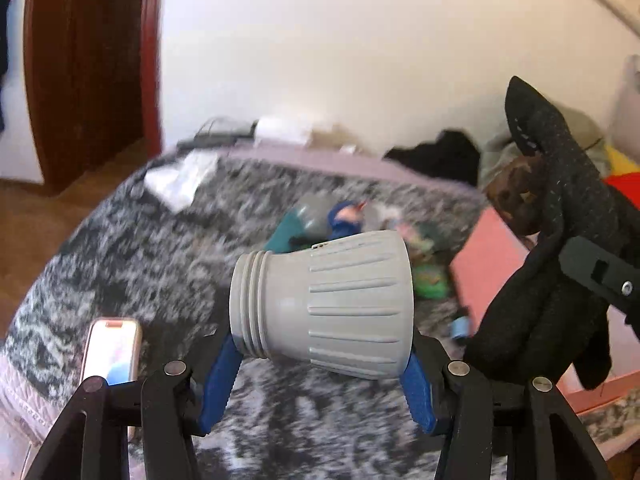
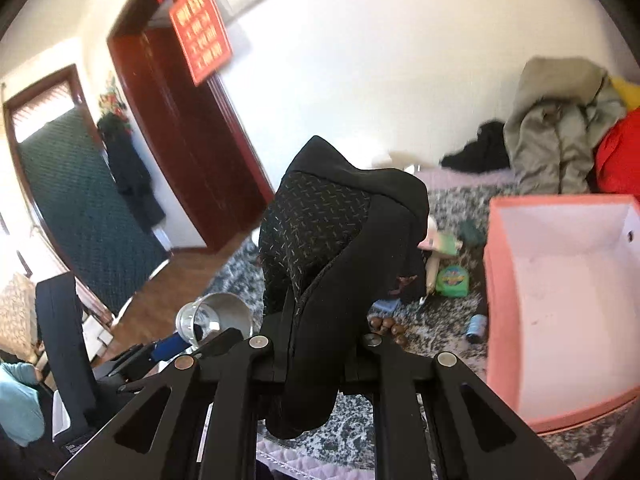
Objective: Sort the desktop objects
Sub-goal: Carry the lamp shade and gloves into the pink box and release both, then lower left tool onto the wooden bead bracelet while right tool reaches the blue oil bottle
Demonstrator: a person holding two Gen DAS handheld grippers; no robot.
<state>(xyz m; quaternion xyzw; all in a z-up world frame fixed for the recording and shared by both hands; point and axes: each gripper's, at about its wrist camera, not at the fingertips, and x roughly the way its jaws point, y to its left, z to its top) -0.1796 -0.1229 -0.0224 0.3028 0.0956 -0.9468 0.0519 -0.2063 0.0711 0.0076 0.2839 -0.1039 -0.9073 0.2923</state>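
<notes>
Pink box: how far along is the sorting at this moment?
Nothing looks sorted yet: the pink box shows only a bare bottom. In hand: the left gripper clamps a grey lamp head, and the right gripper holds a black glove. Left: a green tape measure, blue thread spool and brown beads lie on the blanket.

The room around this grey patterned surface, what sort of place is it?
Probably a bedroom or living room in a home, not an office. A grey patterned blanket covers the surface, coats are piled against the wall, and dark red wooden doors open onto wood flooring.
</notes>
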